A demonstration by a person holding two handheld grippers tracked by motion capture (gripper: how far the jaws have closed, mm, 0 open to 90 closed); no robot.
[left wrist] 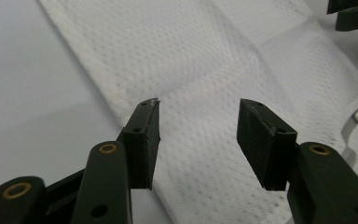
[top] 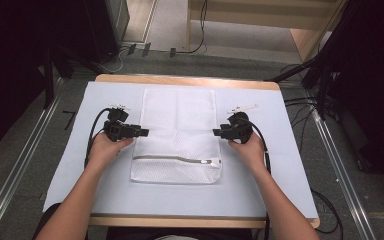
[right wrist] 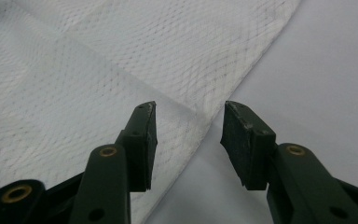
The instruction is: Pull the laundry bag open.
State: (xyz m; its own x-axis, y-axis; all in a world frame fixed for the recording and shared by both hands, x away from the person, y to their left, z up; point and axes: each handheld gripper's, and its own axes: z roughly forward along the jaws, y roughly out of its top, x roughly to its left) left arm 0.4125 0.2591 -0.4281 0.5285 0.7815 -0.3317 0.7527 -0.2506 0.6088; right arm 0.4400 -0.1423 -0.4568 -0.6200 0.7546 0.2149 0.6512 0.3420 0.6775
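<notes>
Mesh bag (top: 176, 135) flat on table (top: 280, 170)

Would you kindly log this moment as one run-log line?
left gripper: open at bag's left edge | right gripper: open at right edge | mesh bag: flat, unheld

Plenty of bare table (top: 280, 190) is left around the flat mesh bag (top: 177, 135); nothing is blocked.

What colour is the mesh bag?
White mesh bag, best seen in the left gripper view.
</notes>
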